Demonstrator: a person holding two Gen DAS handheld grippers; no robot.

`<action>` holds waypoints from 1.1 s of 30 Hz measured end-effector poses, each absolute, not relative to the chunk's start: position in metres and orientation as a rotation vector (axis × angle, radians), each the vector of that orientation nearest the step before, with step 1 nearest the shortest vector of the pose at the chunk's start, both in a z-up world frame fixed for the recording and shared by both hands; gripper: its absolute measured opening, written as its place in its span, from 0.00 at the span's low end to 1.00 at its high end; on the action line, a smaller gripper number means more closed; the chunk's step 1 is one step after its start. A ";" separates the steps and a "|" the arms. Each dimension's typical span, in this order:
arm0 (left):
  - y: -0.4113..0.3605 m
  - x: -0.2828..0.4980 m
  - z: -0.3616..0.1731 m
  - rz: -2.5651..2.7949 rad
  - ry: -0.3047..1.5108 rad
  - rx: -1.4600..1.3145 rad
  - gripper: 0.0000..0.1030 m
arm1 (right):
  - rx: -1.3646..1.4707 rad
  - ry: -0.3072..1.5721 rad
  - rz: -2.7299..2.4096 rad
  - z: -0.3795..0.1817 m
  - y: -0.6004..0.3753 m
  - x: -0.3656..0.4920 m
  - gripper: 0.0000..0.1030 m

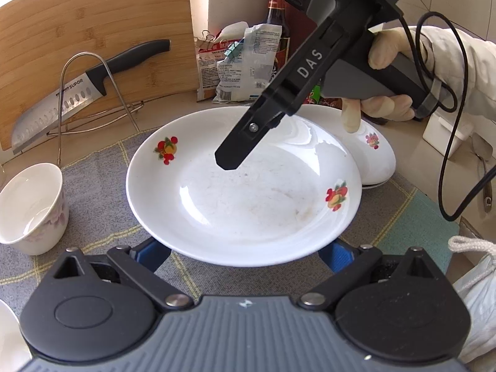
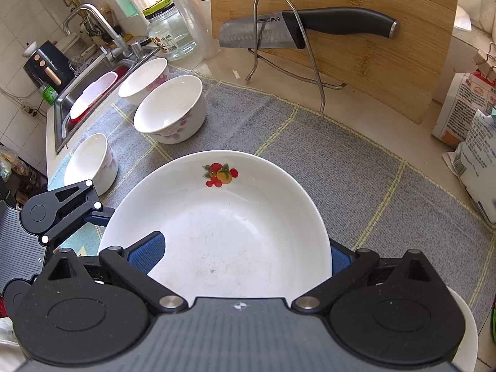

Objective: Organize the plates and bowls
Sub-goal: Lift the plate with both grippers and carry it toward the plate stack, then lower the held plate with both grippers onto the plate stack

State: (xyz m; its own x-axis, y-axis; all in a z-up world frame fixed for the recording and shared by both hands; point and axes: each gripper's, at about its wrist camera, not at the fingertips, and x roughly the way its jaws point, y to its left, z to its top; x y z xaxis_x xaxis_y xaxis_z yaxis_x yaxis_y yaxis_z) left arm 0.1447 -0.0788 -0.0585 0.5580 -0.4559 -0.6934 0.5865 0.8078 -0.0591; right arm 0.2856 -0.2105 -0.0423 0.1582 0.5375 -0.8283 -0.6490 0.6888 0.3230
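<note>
**— What's on the counter?**
— A kitchen worktop, midday light. A white plate (image 1: 248, 204) with fruit decals sits over a grey checked mat (image 2: 341, 161), between the two tools. Its far edge overlaps a second decorated plate (image 1: 375, 161) just behind it.

**— And the tongs?**
— Both are spread wide. The left gripper (image 1: 243, 249) has its blue pads (image 1: 152, 254) tucked behind the plate's near rim, one on each side. I cannot tell whether they press on it. The right gripper (image 2: 241, 254), held in a gloved hand (image 1: 387, 62), comes in from the opposite side. One of its fingers (image 2: 145, 251) lies over the plate's inside and the other sits behind the rim. The jaws stand far apart and are not clamped.

**— The bowls?**
— Three white floral ones are on the mat toward the sink (image 2: 62, 105). They are the near bowl (image 2: 91, 161), the middle bowl (image 2: 170, 108) and the far bowl (image 2: 144, 80), well apart from the plate.

**— Behind all that?**
— A knife (image 2: 310, 24) rests on a wire rack (image 2: 310, 62) against a bamboo cutting board (image 2: 387, 62).
</note>
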 end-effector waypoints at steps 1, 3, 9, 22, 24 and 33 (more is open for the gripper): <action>-0.080 0.143 -0.058 -0.623 0.761 0.189 0.97 | -0.113 1.126 0.847 -0.042 -0.212 0.283 1.00; -0.082 0.141 -0.055 -0.635 0.762 0.195 0.97 | -0.107 1.123 0.839 -0.040 -0.217 0.279 1.00; -0.094 0.135 -0.051 -0.675 0.756 0.216 0.97 | -0.083 1.112 0.799 -0.036 -0.234 0.265 1.00; -0.117 0.144 -0.050 -0.789 0.749 0.264 0.97 | -0.024 1.097 0.696 -0.032 -0.279 0.246 1.00; -0.119 0.147 -0.051 -0.807 0.748 0.270 0.97 | -0.014 1.097 0.679 -0.033 -0.286 0.244 1.00; -0.136 0.158 -0.051 -0.876 0.745 0.301 0.97 | 0.027 1.097 0.612 -0.036 -0.314 0.237 1.00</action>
